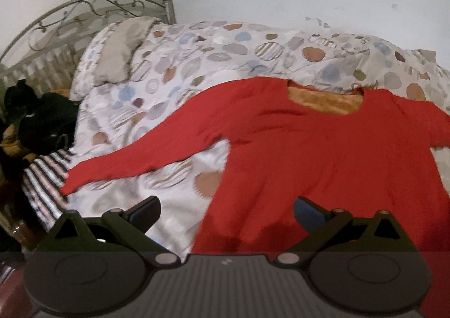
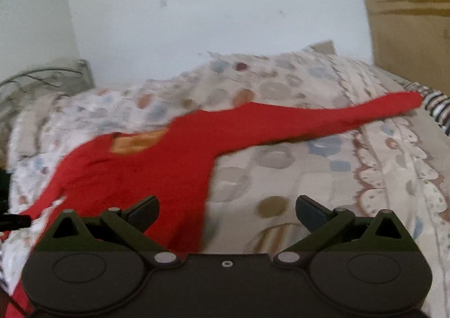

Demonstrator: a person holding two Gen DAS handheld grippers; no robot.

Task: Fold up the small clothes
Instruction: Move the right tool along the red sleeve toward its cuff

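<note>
One red top lies flat on the bed cover, filling the middle and right of the left view. Its long sleeve reaches the striped cloth at lower left. Both the left gripper and right gripper hold nothing, jaws spread wide.

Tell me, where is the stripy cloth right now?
In the left wrist view the striped cloth lies at the bed's left edge, under the cuff of the red shirt, below a black bundle.
</note>
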